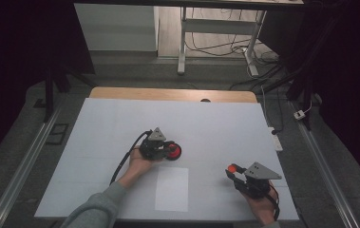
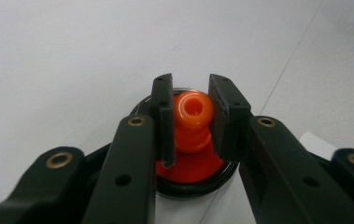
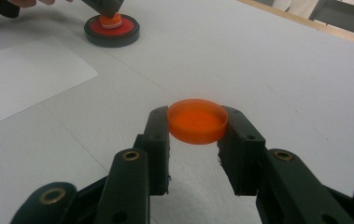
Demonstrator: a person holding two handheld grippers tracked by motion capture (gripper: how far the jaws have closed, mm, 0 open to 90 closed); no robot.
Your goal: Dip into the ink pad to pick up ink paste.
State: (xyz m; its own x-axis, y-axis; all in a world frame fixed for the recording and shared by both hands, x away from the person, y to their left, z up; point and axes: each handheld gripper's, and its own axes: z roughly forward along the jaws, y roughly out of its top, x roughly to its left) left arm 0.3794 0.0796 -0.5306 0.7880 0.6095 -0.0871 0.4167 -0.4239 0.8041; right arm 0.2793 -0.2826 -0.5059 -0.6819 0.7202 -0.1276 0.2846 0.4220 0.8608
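Glossy orange plastic on that knob (image 2: 193,112), smooth and catching the light, with a red inner face and a dark, faintly shiny rim on the round base (image 2: 198,184) under it. The left gripper (image 2: 191,116) looks like matt black plastic with brass-coloured rivets. The orange cap (image 3: 197,121) in the right gripper (image 3: 197,140) is smooth, slightly translucent plastic. The surface (image 3: 282,70) is matt white and finely grainy; a paper sheet (image 1: 172,189) lies flat, and a wood edge (image 1: 173,94) runs along the far side.

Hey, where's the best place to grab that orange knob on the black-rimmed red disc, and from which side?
Grip the orange knob at its waist, just below the rounded top, coming straight down from above: it stands upright at the middle of the disc. The left hand-held gripper is shut on it this way.
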